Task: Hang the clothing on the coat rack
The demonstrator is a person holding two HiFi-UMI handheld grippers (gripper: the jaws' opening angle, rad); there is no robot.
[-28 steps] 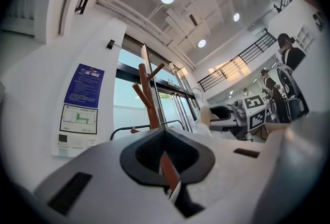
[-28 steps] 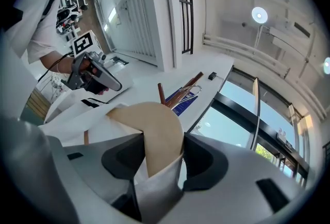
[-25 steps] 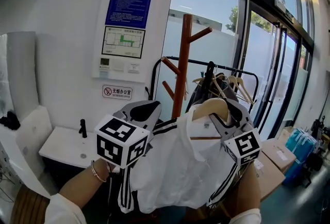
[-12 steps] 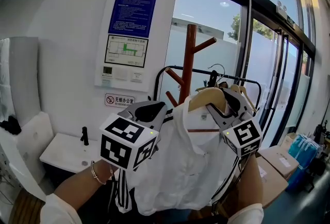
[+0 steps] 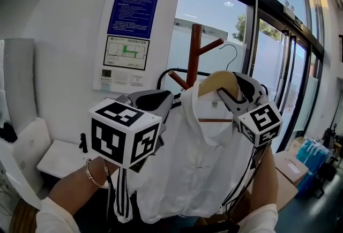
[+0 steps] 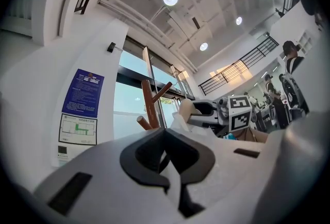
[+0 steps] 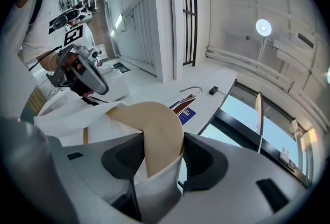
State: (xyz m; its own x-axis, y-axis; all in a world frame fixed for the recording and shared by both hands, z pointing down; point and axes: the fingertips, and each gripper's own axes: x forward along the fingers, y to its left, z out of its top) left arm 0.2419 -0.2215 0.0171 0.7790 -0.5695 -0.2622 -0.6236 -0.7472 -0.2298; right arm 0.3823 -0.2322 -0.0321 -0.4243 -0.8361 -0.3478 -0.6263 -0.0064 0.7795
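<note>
Gripping a fold of the white shirt at its shoulder, the left gripper is clenched tight, in front of the coat rack and just left of its trunk. The right gripper is clamped on one arm of the wooden hanger, with shirt cloth caught under its pads, in front of the rack and to its right.

By my reading, the first half is done: the shirt is already dressed on the hanger and held up before the rack. What remains is to bring it to the rack, settle the metal hook over a branch and let go with both tongs.

The hanger's long axis runs across the view, roughly side to side, and the shirt drops straight down from it, collar uppermost. The hook points up. It stands free in the air just right of the rack's trunk, about level with the upper branch and resting on nothing.
</note>
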